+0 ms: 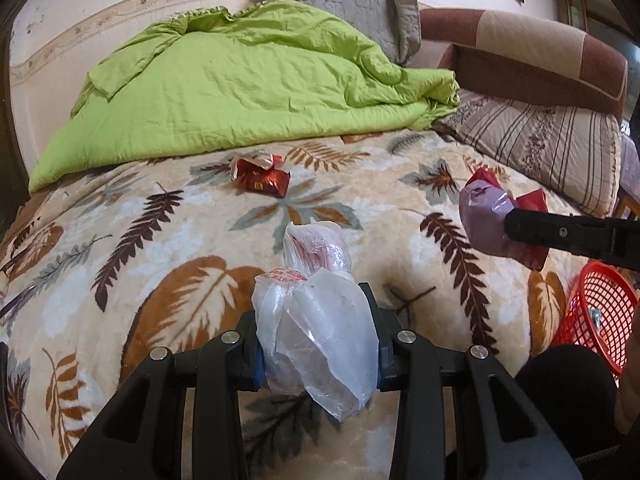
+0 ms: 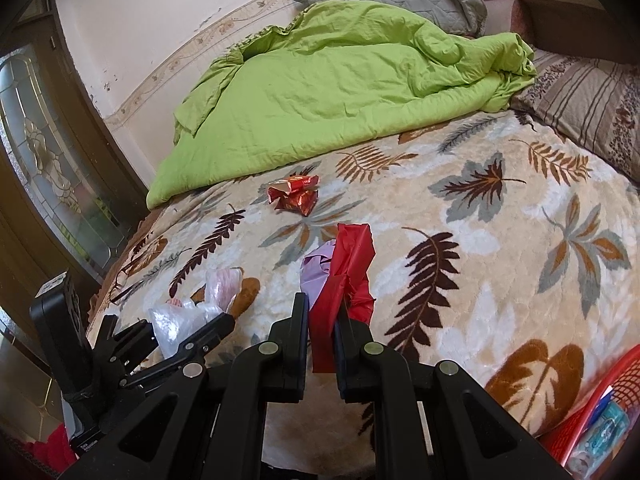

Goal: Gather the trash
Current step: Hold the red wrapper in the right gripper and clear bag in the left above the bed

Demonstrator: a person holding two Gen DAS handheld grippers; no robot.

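Observation:
My left gripper (image 1: pixel 316 304) is shut on a crumpled clear plastic bag (image 1: pixel 316 332) with red print, held just above the leaf-patterned blanket (image 1: pixel 160 240). My right gripper (image 2: pixel 323 308) is shut on a red and lilac plastic wrapper (image 2: pixel 348 268); in the left wrist view that wrapper (image 1: pixel 484 220) hangs at the right. In the right wrist view the left gripper (image 2: pixel 192 320) and its clear bag (image 2: pixel 180 320) show at lower left. A crumpled red foil wrapper (image 1: pixel 262 178) (image 2: pixel 294 196) lies on the blanket near the green quilt. A red mesh basket (image 1: pixel 596 312) (image 2: pixel 576 420) stands beside the bed at the right.
A green quilt (image 1: pixel 240 80) is bunched across the far half of the bed, with a grey pillow (image 1: pixel 352 4) behind and a striped pillow (image 1: pixel 552 148) at the right. A brown headboard (image 1: pixel 540 48) is at the far right. A glass-panelled door (image 2: pixel 44 160) stands left of the bed.

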